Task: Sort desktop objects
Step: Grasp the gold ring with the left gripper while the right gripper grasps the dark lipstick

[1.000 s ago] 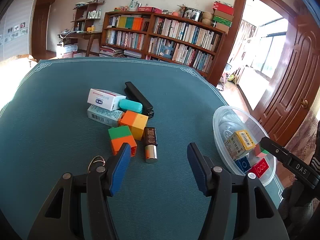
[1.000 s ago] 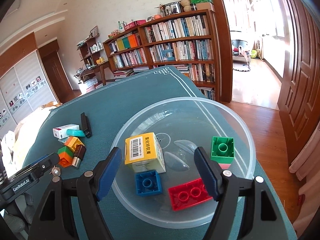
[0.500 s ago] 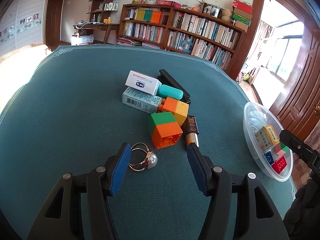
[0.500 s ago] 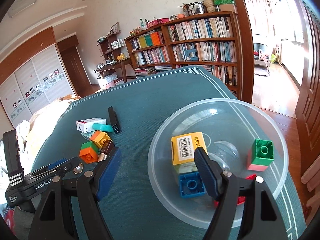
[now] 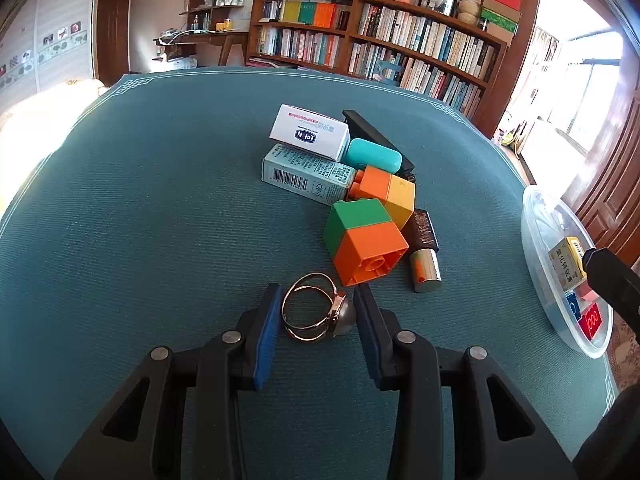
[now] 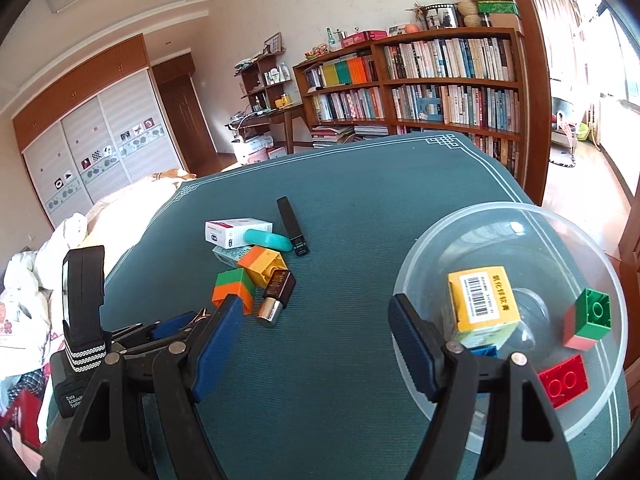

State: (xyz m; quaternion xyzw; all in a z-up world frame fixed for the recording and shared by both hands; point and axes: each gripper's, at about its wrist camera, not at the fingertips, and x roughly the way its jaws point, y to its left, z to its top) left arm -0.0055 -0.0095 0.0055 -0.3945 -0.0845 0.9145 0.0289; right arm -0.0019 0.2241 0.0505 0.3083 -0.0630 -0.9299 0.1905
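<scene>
A gold ring with a pearl (image 5: pixel 343 314) lies on the teal table cloth (image 5: pixel 160 208), just in front of the pile. My left gripper (image 5: pixel 316 292) straddles it; its jaws are closing, with the ring between the blue pads (image 5: pixel 266 328), a sliver of gap showing at the pearl side. The pile holds a green-orange brick (image 5: pixel 368 240), an orange-yellow brick (image 5: pixel 384 192), a lipstick (image 5: pixel 424 248), a teal case (image 5: pixel 372 156) and two boxes (image 5: pixel 308 132). My right gripper (image 6: pixel 314 304) hangs open and empty over bare cloth, left of the clear bowl (image 6: pixel 520 216).
The bowl holds a yellow box (image 6: pixel 484 300), a green-pink brick (image 6: pixel 592 320), a red brick (image 6: pixel 564 380) and a blue brick (image 6: pixel 484 350). A black bar (image 6: pixel 292 226) lies behind the pile. The table edge is near the bowl's right side; bookshelves stand beyond.
My left gripper dropped forward over the ring and its jaws narrowed around it. My right gripper swung left, off the bowl toward the pile.
</scene>
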